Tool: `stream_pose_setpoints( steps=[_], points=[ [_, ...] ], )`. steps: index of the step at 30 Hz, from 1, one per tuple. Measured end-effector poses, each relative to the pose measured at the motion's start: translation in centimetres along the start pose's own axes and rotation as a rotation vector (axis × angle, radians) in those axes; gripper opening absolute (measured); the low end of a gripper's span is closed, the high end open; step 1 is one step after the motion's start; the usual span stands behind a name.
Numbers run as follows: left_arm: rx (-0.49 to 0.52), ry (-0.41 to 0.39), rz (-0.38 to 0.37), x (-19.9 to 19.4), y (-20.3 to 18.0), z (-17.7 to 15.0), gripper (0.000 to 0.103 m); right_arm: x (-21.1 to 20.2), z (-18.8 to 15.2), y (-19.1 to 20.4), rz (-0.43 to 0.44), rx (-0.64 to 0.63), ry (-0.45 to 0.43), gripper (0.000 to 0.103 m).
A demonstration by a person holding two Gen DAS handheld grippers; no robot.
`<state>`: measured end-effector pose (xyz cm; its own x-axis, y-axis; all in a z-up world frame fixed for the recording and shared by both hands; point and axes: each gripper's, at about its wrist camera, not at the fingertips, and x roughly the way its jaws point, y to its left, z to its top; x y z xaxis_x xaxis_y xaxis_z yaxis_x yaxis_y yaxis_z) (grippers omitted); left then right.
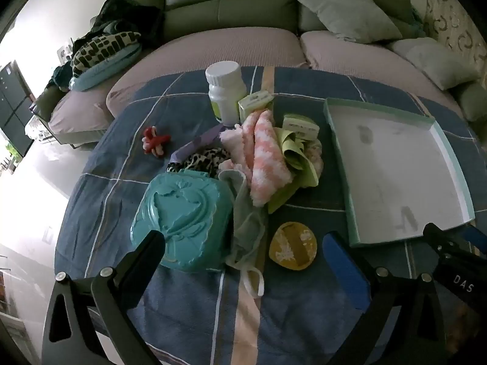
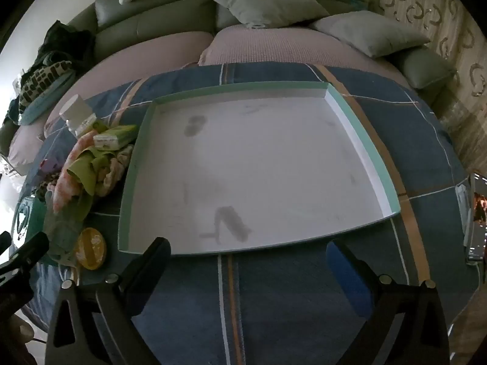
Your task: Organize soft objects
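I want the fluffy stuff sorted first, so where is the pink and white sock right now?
The pink and white sock lies mid-table in the left wrist view, in the pile between the white bottle behind it and the teal case in front-left, left of the empty tray.

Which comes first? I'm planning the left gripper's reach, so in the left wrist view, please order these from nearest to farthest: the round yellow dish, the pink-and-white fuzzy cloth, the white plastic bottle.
1. Round yellow dish: nearest, just ahead of the open left gripper, toward the right finger.
2. Pink-and-white fuzzy cloth: mid-table, in the pile.
3. White plastic bottle: farthest, upright at the table's far edge.
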<state>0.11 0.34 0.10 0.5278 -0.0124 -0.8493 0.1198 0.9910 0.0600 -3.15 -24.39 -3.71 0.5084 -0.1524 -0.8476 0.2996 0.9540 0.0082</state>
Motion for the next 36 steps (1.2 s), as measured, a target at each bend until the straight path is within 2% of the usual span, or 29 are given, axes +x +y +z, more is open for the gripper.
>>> stream_pose_setpoints(
  steps=[5,36],
  points=[
    [0.006,-0.005,0.043,0.3,-0.5,-0.2,0.103,0.0,-0.1,0.1,0.0,0.0,0.008,0.103],
    [-0.001,0.018,0.071,0.5,-0.3,0.0,0.103,1.2,-0.6,-0.2,-0.015,-0.012,0.038,0.103]
  ],
)
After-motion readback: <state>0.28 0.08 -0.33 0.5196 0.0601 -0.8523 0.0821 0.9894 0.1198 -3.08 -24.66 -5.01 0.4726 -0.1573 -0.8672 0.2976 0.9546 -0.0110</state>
